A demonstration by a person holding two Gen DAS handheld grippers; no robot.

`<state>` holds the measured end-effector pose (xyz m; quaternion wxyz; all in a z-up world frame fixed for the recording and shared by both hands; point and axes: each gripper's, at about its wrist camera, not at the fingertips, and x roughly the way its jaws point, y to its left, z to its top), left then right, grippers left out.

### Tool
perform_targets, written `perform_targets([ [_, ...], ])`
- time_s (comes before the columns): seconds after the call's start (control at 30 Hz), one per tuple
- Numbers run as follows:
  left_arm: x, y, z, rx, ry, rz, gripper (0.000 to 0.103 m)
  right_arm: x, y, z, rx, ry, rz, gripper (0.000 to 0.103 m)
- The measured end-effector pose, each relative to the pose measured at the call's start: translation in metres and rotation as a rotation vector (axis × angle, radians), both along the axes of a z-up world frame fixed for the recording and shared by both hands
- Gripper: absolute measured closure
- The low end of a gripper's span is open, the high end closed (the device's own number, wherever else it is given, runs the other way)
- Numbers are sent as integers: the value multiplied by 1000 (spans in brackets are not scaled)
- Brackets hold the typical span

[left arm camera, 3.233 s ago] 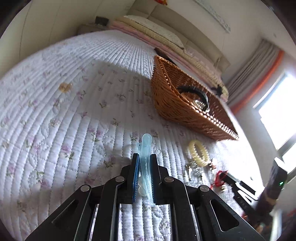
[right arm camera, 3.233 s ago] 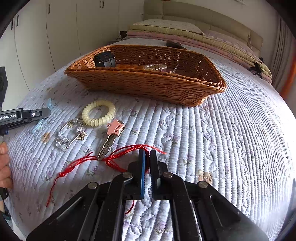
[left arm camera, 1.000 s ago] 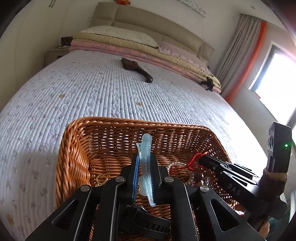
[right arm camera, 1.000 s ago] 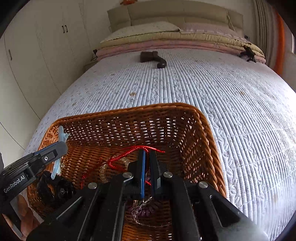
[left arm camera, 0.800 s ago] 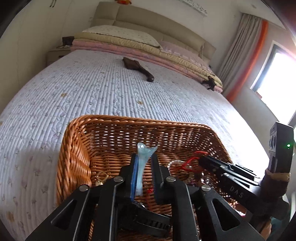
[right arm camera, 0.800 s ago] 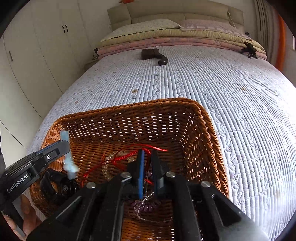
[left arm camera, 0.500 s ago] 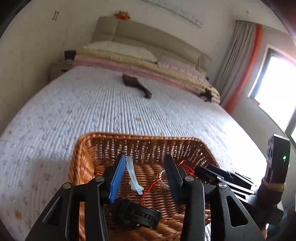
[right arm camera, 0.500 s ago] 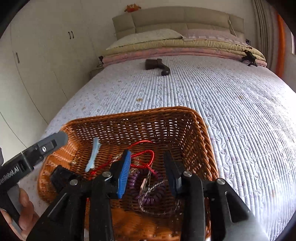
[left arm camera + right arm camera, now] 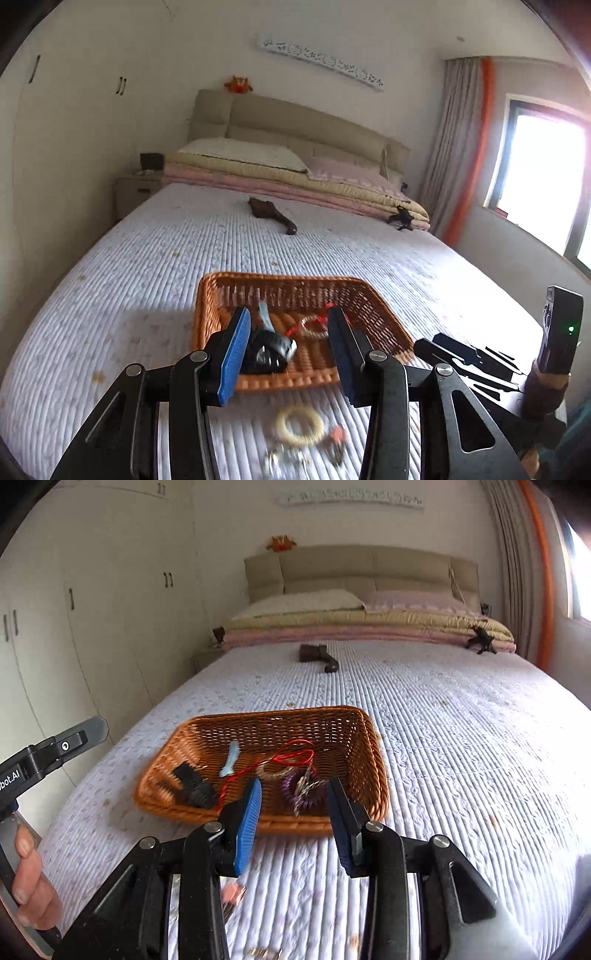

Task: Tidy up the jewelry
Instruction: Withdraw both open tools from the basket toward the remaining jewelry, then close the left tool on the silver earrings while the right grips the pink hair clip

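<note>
A wicker basket (image 9: pixel 364 297) (image 9: pixel 373 746) sits on the quilted bed. In it lie a light blue hair clip (image 9: pixel 231 763) (image 9: pixel 264 318), a red cord (image 9: pixel 291 757) (image 9: pixel 325 310), a black watch (image 9: pixel 192 786) (image 9: pixel 267 350), a purple coil tie (image 9: pixel 295 788) and a beaded bracelet (image 9: pixel 313 326). My left gripper (image 9: pixel 290 354) is open and empty, raised in front of the basket. My right gripper (image 9: pixel 295 821) is open and empty, just short of the basket's near rim. A cream coil hair tie (image 9: pixel 299 424), a pink clip (image 9: pixel 338 434) (image 9: pixel 232 891) and a crystal piece (image 9: pixel 284 458) lie on the quilt below.
A dark brown object (image 9: pixel 271 214) (image 9: pixel 319 657) lies mid-bed. Pillows and folded bedding (image 9: pixel 365 622) line the headboard. A nightstand (image 9: pixel 135 192) stands at the far left, wardrobes (image 9: pixel 92 609) along the left wall, a window (image 9: pixel 543 177) at the right.
Both grippers opened over the basket, dropping the blue hair clip and the red cord into it. Both then pulled back and up, away from the basket.
</note>
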<state>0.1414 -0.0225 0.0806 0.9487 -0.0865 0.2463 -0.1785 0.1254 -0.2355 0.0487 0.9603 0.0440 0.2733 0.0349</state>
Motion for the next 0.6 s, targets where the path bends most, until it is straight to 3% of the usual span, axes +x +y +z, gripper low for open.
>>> perform_targets([
  [0.2,-35,5,-26,30,68,-42,58,-24,25,-19,28,31,51,64],
  [0.33,-48,8,-60,58,91,18,58,-24,37,-45,32,62,59,64],
  [0.6,-25,6,-106,47,223,-12,59,-19,47,-71,6,100,70,64],
])
